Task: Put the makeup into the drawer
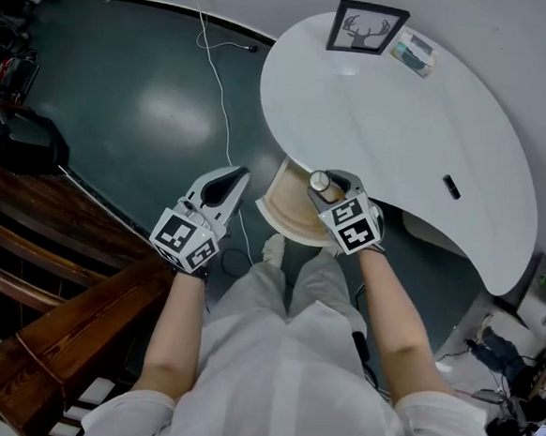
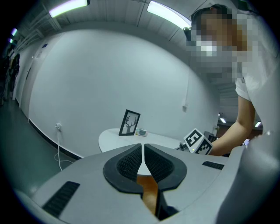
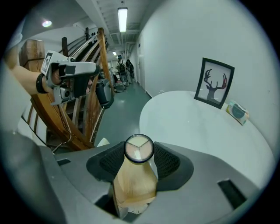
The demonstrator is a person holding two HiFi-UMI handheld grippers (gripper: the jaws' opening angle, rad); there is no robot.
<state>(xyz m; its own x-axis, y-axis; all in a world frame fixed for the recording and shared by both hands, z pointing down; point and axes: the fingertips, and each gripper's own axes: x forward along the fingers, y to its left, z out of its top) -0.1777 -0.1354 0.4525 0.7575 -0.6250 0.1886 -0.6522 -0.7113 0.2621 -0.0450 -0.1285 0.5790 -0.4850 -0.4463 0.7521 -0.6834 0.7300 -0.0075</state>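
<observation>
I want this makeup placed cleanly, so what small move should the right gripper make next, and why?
Probably lower the right gripper a little, then open it. Its jaws are closed on the compact, which hangs over the open drawer, so a short descent should set it inside rather than drop it.

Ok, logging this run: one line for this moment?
left tongs: shut, empty | right tongs: shut on compact | drawer: open | compact above drawer

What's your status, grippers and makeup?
Left gripper shut, empty, held aside. Right gripper shut on round makeup compact, above the open wooden drawer. Nothing seen blocking the drop.
</observation>
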